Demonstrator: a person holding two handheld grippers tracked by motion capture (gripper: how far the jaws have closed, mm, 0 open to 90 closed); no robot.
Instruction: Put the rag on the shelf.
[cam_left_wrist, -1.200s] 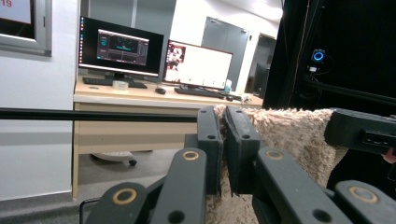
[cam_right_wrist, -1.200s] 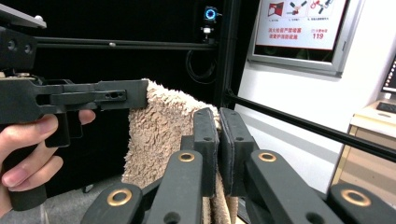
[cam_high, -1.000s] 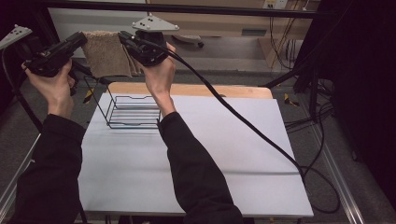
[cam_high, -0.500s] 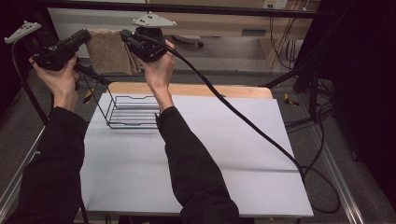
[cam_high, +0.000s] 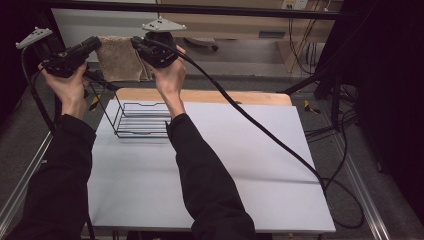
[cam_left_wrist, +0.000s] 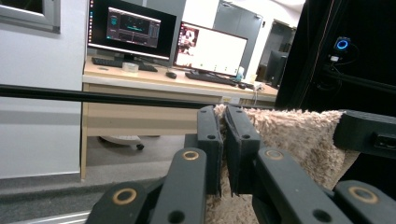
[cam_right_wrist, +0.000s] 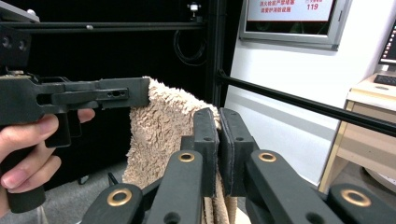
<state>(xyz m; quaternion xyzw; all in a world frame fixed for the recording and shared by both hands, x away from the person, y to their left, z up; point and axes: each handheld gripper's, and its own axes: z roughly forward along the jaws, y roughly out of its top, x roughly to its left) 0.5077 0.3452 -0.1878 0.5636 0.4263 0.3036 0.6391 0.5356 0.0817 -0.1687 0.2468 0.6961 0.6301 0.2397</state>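
Two monitors (cam_left_wrist: 168, 39) – white table (cam_high: 240, 155), wire rack (cam_high: 142, 120).

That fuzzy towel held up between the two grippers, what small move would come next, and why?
Probably lower it toward the wire rack. The left gripper and right gripper each pinch a top corner of the towel, which hangs spread in the air behind and above the rack, touching nothing else.

Both grippers, left gripper (cam_high: 95, 46) and right gripper (cam_high: 137, 45), hold the beige towel (cam_high: 120, 60) up, upper left of frame. Below it, a wire rack (cam_high: 142, 119) stands on the table (cam_high: 240, 150).
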